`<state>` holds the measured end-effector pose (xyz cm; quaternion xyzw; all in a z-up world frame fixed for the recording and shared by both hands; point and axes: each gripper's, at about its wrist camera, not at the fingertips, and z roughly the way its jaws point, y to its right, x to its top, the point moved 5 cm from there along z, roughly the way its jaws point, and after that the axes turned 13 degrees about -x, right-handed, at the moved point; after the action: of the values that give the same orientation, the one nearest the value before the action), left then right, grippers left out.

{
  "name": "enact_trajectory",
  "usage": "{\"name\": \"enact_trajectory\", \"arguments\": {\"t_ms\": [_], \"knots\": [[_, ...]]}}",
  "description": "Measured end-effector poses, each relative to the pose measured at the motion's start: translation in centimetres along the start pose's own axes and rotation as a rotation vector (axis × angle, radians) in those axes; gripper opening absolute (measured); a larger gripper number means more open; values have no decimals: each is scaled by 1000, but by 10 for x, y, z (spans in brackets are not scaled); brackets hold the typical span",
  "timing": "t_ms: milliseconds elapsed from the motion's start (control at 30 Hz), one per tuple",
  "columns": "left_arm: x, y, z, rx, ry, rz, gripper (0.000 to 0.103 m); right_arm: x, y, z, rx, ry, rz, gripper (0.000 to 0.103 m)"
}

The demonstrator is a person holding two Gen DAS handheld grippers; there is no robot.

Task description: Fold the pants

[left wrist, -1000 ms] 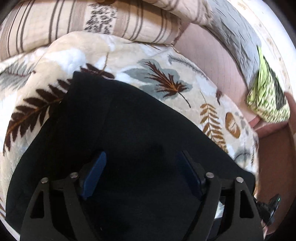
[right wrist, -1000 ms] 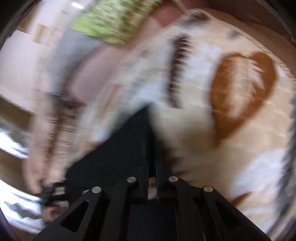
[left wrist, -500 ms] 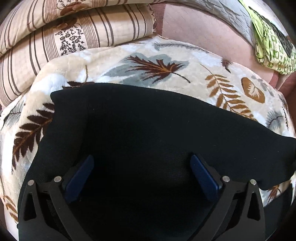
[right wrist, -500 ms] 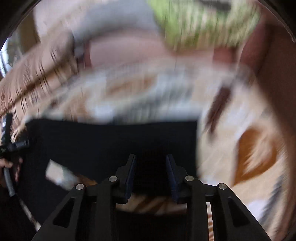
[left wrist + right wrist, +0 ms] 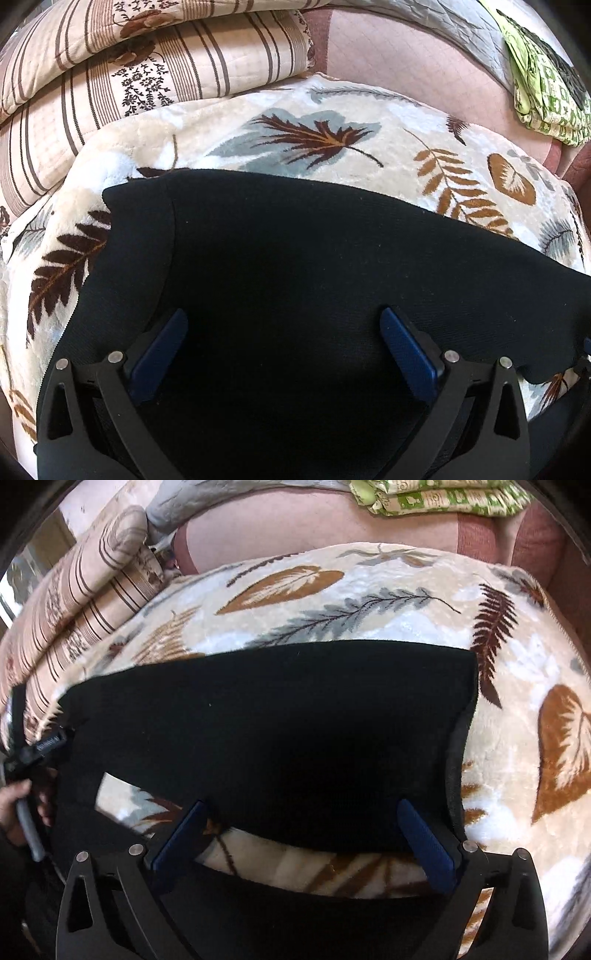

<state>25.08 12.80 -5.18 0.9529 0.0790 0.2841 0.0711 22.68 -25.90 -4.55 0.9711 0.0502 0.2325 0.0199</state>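
Cream plush blanket (image 5: 369, 110) printed with brown, rust and grey leaves, bordered on its far left by a folded quilt (image 5: 155, 74) with brown stripes and floral motifs, beyond it a pink quilted sheet (image 5: 424, 70), a grey quilted cover (image 5: 436, 14) and a green-patterned folded cloth (image 5: 443, 498).

**Leaf-print blanket carrying the black pants**

A plush cream blanket printed with brown, rust and grey-blue leaves (image 5: 332, 122) (image 5: 369, 590) covers the supporting surface. Flat on it lie the black fabric pants (image 5: 295, 266) (image 5: 266, 720), spread widthwise. Beyond the blanket shows a pinkish quilted sheet (image 5: 406, 62) (image 5: 295, 520). A folded beige quilt with brown stripes and floral bands (image 5: 147, 66) (image 5: 74, 609) sits at the far left; a folded green-and-white patterned cloth (image 5: 546, 85) (image 5: 443, 498) rests at the far right.
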Motion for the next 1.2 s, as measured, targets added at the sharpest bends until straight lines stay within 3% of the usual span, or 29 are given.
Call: {"name": "enact_trajectory", "arguments": {"t_ms": [233, 767, 900, 1000, 1100, 1200], "knots": [[0, 1, 2, 3, -4, 5, 103, -10, -20, 5, -162, 50, -184, 102], [0, 2, 3, 11, -31, 22, 103, -15, -23, 5, -184, 58, -232, 102], [1, 0, -2, -31, -35, 17, 103, -13, -21, 3, -162, 38, -226, 102], [7, -6, -22, -90, 0, 9, 103, -2, -13, -9, -93, 56, -173, 101], [33, -25, -57, -120, 104, -22, 103, 18, 8, -43, -15, 197, -22, 101], [73, -44, -88, -128, 179, 83, 103, 28, 30, -62, 5, 281, 114, 102]]}}
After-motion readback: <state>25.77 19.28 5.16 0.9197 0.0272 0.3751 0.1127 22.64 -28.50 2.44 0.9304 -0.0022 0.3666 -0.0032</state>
